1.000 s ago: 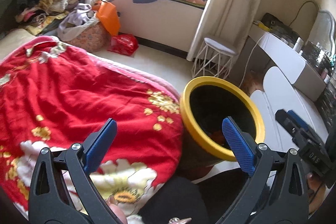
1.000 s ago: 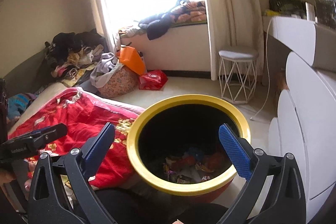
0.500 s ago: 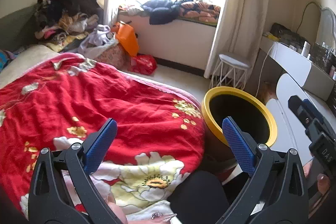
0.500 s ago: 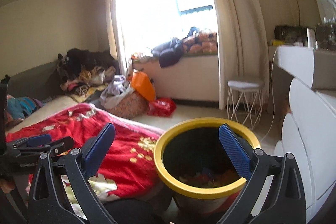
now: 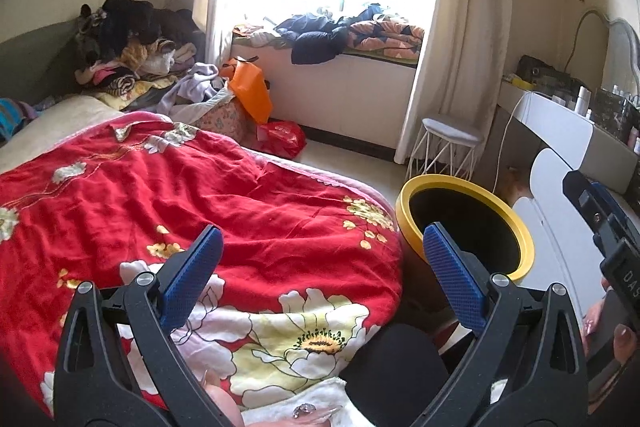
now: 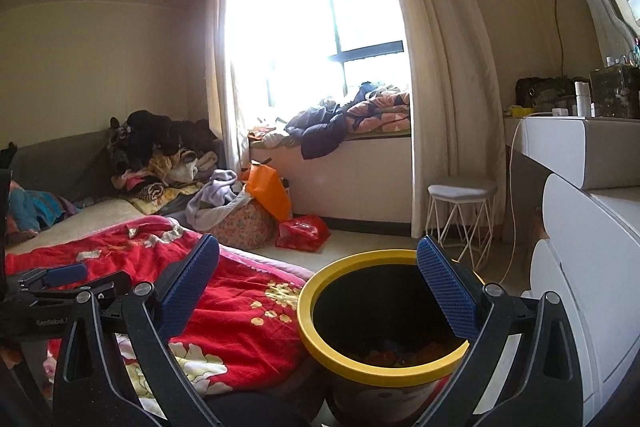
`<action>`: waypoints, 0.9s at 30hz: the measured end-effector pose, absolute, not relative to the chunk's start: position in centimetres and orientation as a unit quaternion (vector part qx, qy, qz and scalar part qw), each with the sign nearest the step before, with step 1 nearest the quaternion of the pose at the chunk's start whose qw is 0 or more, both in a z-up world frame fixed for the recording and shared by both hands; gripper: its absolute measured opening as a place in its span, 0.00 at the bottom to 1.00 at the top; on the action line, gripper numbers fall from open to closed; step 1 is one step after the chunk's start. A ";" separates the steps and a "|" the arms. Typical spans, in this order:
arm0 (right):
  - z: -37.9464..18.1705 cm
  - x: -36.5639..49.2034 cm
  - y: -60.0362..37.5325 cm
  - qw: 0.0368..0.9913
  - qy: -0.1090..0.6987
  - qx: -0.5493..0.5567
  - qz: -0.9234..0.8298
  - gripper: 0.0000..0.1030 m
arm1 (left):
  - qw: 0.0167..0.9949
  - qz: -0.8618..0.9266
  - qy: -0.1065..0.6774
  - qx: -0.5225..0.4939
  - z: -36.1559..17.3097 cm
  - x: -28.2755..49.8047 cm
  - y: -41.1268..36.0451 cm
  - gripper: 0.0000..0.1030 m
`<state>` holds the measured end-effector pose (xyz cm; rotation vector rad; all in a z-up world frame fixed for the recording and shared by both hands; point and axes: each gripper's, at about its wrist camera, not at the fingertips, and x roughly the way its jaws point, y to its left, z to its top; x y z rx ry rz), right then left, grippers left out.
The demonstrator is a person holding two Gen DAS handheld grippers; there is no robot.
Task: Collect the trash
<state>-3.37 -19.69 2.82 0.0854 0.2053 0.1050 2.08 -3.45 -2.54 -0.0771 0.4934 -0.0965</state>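
Between the wide-spread, empty jaws of the left gripper (image 5: 318,259) lies the red quilt (image 5: 168,195), with a dark knee just below them. Its right finger overlaps the yellow rim of the bin (image 5: 466,227), which stands beside the bed's edge. The right gripper (image 6: 318,275) is likewise spread wide and holds nothing; the bin (image 6: 384,323) sits low between its jaws, nearer the right finger, and colourful scraps show at its bottom.

A second ago both cameras looked down into the bin; now both have tilted up and drawn back, so the bin has slid lower and more of the room shows. Judged from this, a drop into the bin is finished and the person is scanning for the next piece of trash.

Beyond the jaws, no loose trash shows on the quilt. Farther off, ahead of the left finger of each gripper, an orange bag (image 6: 268,195) and a red bag (image 6: 304,231) rest on the floor by a heap of clothes (image 6: 160,155). Ahead of the right fingers stands a stool (image 6: 460,211), then the window bench (image 6: 352,163).
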 end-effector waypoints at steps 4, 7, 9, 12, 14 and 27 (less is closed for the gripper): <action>2.7 -3.4 -19.6 0.992 0.105 0.040 0.054 0.94 | 0.968 -0.049 0.242 -0.041 -2.4 2.0 -3.3 0.90; 2.7 -3.3 -19.6 0.992 0.106 0.040 0.054 0.94 | 0.969 -0.048 0.240 -0.044 -2.3 1.9 -3.2 0.90; 2.7 -3.3 -19.6 0.992 0.108 0.041 0.054 0.94 | 0.969 -0.047 0.239 -0.047 -2.1 1.9 -3.2 0.90; 2.6 -3.3 -19.6 0.991 0.111 0.044 0.053 0.94 | 0.968 -0.046 0.241 -0.047 -2.1 1.9 -3.1 0.90; 2.5 -3.4 -19.6 0.991 0.111 0.044 0.052 0.94 | 0.968 -0.046 0.241 -0.047 -2.1 1.9 -3.1 0.90; 2.4 -3.3 -19.7 0.991 0.114 0.046 0.050 0.94 | 0.968 -0.047 0.242 -0.047 -2.1 2.0 -3.1 0.90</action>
